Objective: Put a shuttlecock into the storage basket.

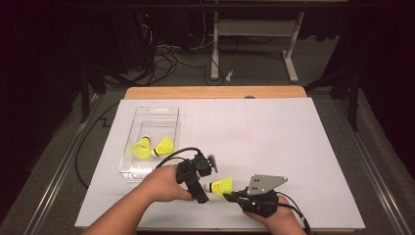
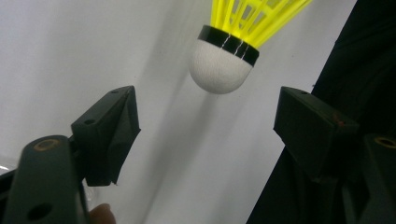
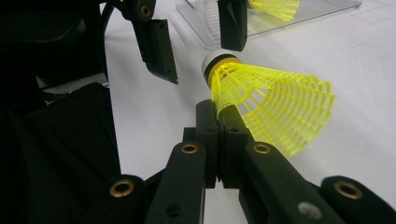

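Near table edge, right gripper (image 1: 234, 194) clamped on skirt of a yellow shuttlecock (image 1: 221, 185), jaws pressed together with a thin fold of mesh between them; grey plate (image 1: 264, 183) on top, right hand (image 1: 276, 218) behind it, cable trailing off to the right of that hand. In right gripper view, shuttlecock (image 3: 273, 105) held clear of the white sheet (image 3: 355, 70), skirt flaring right of the jaws, white cork (image 3: 215, 58) with black band pointing away toward the left gripper (image 3: 198, 39). Just left of shuttlecock, left gripper (image 1: 205, 181) with jaws wide apart, left hand (image 1: 164, 183) wrapped round its body, cable looping up behind it. In left gripper view, cork (image 2: 219, 67) hanging just ahead of the open jaws and between their lines, touching neither; black band above it, yellow ribs (image 2: 252, 16) running off the top edge. Beyond and left of shuttlecock, clear tray (image 1: 149, 115) lying on the sheet (image 1: 274, 132), with two more yellow shuttlecocks inside, one (image 1: 140, 148) left, one (image 1: 164, 146) right, close together in the nearer half. Beyond shuttlecock, bare sheet up to the wooden table edge (image 1: 215, 92). Farther still, dark floor with loose cables (image 1: 166, 58) and a grey desk frame (image 1: 254, 29).
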Available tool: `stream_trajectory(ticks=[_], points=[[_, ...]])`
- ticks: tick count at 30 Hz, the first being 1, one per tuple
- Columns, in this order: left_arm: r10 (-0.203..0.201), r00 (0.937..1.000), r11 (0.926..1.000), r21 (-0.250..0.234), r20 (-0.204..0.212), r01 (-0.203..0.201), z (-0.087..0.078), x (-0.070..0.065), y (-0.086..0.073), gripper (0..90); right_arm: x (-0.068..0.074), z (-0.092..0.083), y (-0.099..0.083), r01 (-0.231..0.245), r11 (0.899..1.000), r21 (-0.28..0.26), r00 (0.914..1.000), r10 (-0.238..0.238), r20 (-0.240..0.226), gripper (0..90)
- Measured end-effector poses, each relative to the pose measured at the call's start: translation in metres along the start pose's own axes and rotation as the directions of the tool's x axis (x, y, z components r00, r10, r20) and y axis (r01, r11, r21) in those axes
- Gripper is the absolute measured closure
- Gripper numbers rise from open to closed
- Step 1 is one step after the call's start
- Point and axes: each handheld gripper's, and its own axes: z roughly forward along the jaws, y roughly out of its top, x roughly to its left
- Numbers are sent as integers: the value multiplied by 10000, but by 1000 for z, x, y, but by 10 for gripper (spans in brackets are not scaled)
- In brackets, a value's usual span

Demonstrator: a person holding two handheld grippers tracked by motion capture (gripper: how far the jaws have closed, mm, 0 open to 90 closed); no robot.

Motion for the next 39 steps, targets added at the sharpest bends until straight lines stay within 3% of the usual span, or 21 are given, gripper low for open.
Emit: stream_trajectory(ticks=[17,31,39], points=[[253,9997,9992,-304,10,-253,3,-3,2,430,0,6,2,-145,9999,74,9998,146,-133,900],[338,9993,9992,-228,144,-335,6,-4,4,511,1,11,2,-62,9998,168,9996,67,-264,900],[320,9995,9991,-276,-40,-321,6,-4,3,559,1,11,2,-101,9998,174,9997,105,-220,900]])
